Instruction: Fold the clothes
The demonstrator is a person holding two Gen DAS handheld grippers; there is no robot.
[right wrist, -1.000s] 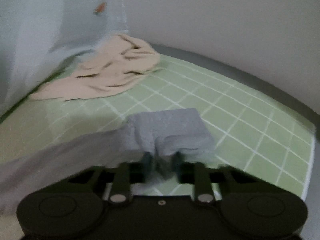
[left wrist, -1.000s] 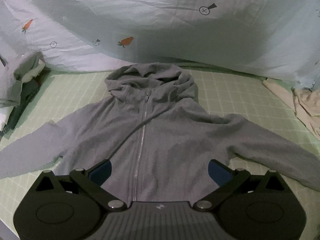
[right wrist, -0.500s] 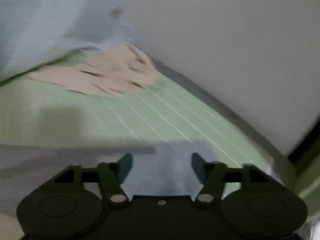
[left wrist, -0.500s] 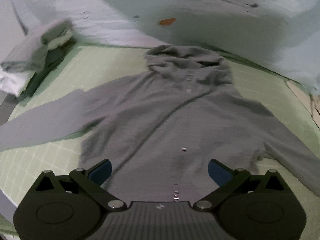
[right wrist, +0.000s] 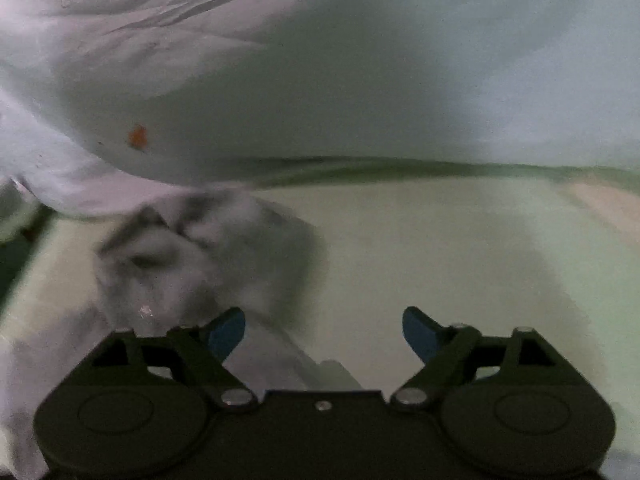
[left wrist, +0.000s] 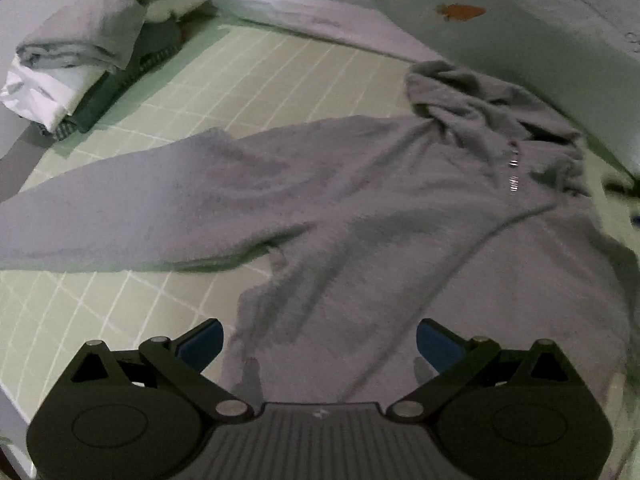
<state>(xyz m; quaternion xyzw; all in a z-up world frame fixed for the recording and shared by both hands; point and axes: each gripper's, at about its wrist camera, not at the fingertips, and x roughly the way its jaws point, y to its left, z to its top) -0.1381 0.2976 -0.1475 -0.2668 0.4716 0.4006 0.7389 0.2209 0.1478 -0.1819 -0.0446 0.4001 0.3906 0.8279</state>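
Across the middle of the left wrist frame, a grey zip-up hoodie [left wrist: 360, 208] lay spread on the green checked bed sheet [left wrist: 248, 76], its hood [left wrist: 492, 100] toward the upper right and one sleeve [left wrist: 120, 208] stretched out to the left edge. The left gripper [left wrist: 320, 344] hung over the hoodie's lower part, jaws wide apart and holding nothing. A stack of folded clothes [left wrist: 80, 52] sat at the upper left, and a pale quilt with carrot prints [left wrist: 520, 8] ran along the top. In the blurred right wrist frame, the right gripper [right wrist: 324, 332] also had its jaws apart and empty; the hoodie's bunched grey fabric [right wrist: 192, 256] lay at centre left, with the pale quilt [right wrist: 280, 80] filling the upper half.
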